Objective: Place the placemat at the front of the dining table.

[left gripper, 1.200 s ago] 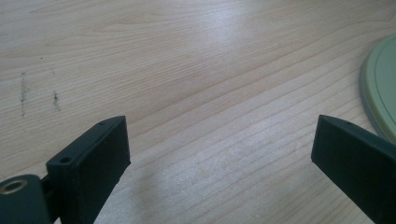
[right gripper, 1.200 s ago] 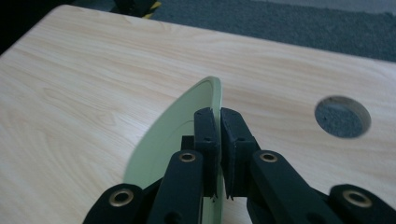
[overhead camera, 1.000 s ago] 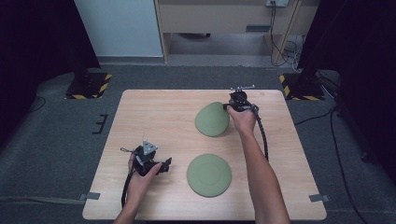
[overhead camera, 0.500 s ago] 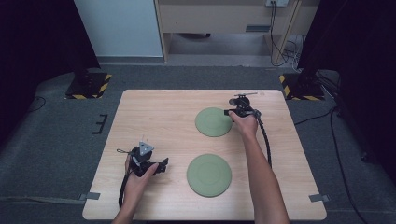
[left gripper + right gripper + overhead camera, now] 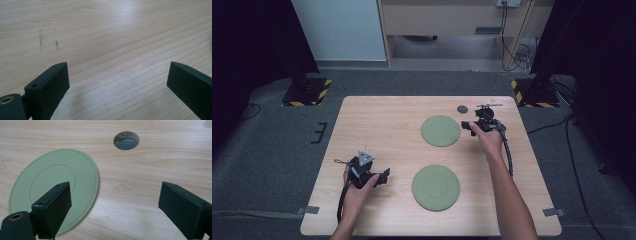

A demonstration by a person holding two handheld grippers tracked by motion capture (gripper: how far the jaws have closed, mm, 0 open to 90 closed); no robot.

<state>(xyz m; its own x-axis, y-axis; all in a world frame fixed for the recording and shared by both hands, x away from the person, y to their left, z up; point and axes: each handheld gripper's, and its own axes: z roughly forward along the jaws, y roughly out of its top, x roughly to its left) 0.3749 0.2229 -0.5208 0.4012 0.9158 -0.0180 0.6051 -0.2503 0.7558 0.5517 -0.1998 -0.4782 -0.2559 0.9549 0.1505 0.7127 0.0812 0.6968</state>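
Two round green plates lie flat on the wooden table (image 5: 377,125): a far plate (image 5: 440,130) and a near plate (image 5: 436,187). My right gripper (image 5: 468,125) sits just right of the far plate, open, its jaws pointing at the rim. In the right gripper view the far plate (image 5: 53,190) lies partly behind the left jaw, and the right gripper (image 5: 115,195) holds nothing. My left gripper (image 5: 383,176) rests low at the table's near left, a short way left of the near plate. In the left gripper view the left gripper (image 5: 118,72) is open over bare wood.
A round cable hole (image 5: 462,109) is cut in the table just beyond the far plate, the same hole (image 5: 126,140) showing ahead of the right jaws. A black cable (image 5: 508,152) trails along the right forearm. Dark floor surrounds the table.
The far plate, held tilted by the right gripper a second ago, now lies flat. The right gripper has let go and drawn back to the right. The left hand has shifted slightly nearer.
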